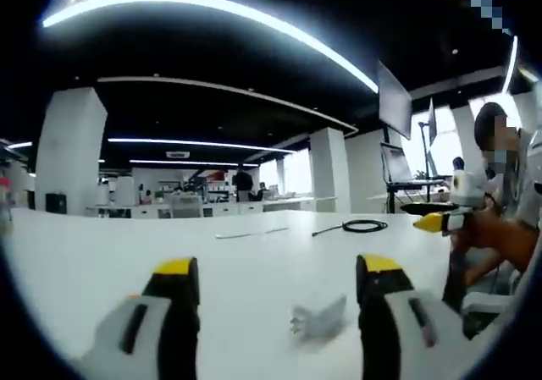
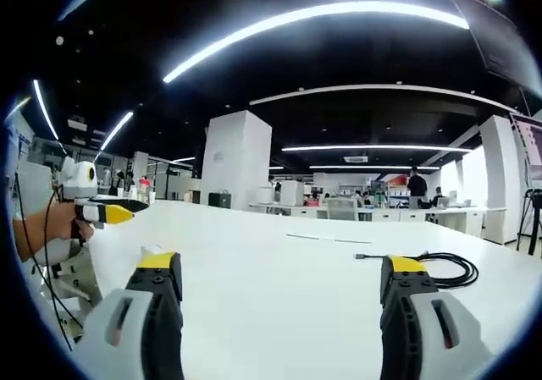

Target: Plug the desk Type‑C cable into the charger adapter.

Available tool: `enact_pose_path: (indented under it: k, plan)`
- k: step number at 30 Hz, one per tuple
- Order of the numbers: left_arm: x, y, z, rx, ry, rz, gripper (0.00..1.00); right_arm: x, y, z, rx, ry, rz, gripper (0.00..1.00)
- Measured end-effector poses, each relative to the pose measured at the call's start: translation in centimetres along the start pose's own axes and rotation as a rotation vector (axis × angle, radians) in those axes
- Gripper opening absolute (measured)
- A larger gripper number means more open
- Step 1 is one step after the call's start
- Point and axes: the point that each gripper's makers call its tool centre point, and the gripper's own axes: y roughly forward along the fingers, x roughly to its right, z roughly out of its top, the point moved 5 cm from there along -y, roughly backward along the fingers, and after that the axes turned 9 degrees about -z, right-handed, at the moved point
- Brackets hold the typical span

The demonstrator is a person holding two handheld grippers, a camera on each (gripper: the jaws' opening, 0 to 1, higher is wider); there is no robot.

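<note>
The wide white surface (image 1: 102,253) is stretching out under both views, running back toward the office pillars and ceiling light strips. In the left gripper view, the left tool (image 1: 279,291) is hovering low over the surface with its 2 yellow-tipped jaws standing well apart and gripping nothing. Over in the right gripper view, the right tool (image 2: 284,283) is doing the same, jaws spread wide with bare surface (image 2: 279,312) between them. Each tool is peeking into the other's view: the right tool (image 1: 436,222) is coming in at the right edge of the left gripper view, held by a hand (image 1: 500,236), and the left tool (image 2: 114,213) is showing at the left edge of the right gripper view with a hand (image 2: 47,223) behind it. The black cable (image 1: 360,225) is lying coiled on the surface, well ahead of the left tool and off to its right; in the right gripper view the cable (image 2: 445,266) is sitting just behind the right-hand jaw, its plug end trailing left. The white charger (image 1: 320,319) is resting on the surface between the left tool's jaws, nearer the right-hand jaw, touching neither.
</note>
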Motion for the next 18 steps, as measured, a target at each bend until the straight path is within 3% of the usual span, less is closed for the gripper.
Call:
enact_pose_path:
  k: [7,14,18]
  plan:
    - [-0.1,-0.7,-0.6,-0.012,-0.004,0.041,0.78,0.2,0.0,0.1,0.004,0.003,-0.008,1.00]
    - [-0.7,-1.6,-1.1,-0.011,-0.003,0.124,0.91,0.3,0.1,0.2,0.009,0.000,-0.013,1.00]
    - [-0.9,-1.8,-1.3,-0.023,-0.011,0.138,0.94,0.3,0.1,0.3,0.008,-0.006,-0.014,1.00]
